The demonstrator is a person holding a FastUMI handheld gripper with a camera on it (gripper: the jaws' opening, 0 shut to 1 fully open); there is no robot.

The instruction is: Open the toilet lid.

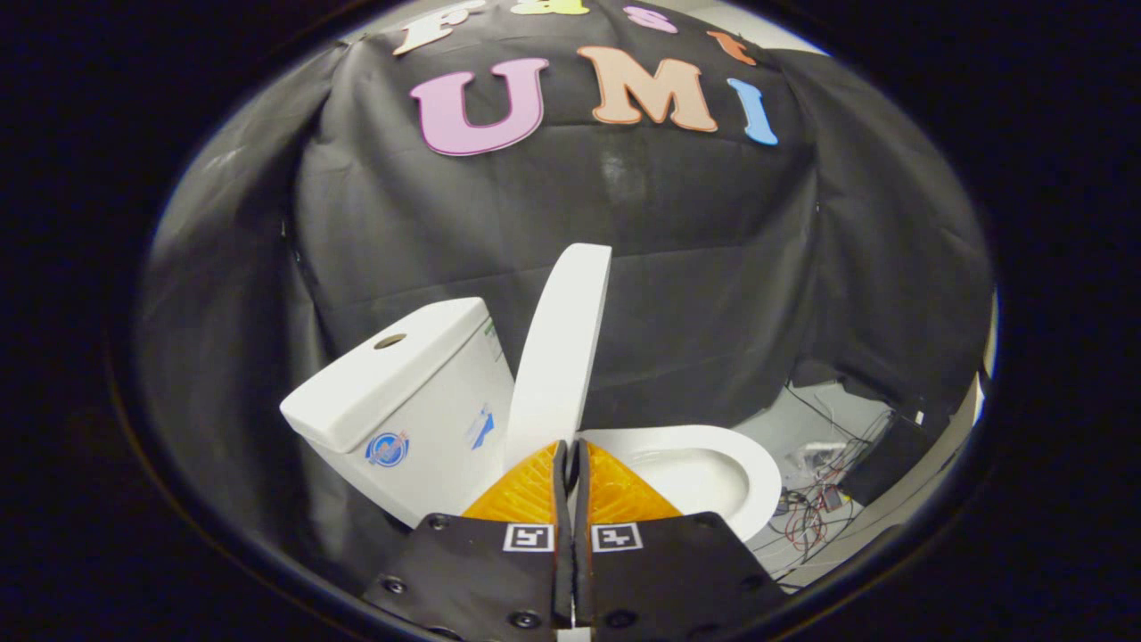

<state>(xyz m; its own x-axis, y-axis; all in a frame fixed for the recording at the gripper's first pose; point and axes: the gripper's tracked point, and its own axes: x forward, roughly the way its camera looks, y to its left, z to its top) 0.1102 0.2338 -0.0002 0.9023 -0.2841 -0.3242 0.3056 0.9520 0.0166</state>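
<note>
- While the lid stands raised, the task looks nearly or fully done.
- Left: glossy white ceramic cistern [401, 392], flush hole on top.
- Centre: white plastic toilet lid [562, 348], upright, edge-on, leaning toward the cistern; whether it rests against it I cannot tell.
- Gripper [570, 450] fingers pressed together, gripping nothing, tips at the lid's base.
- Right: open white oval bowl rim [758, 477]; tangled cables [816, 508] on the floor beyond.

White toilet lid [562, 357], white cistern [401, 392] with blue stickers, black cloth wall [695, 267], red and black cables [816, 513]
</note>
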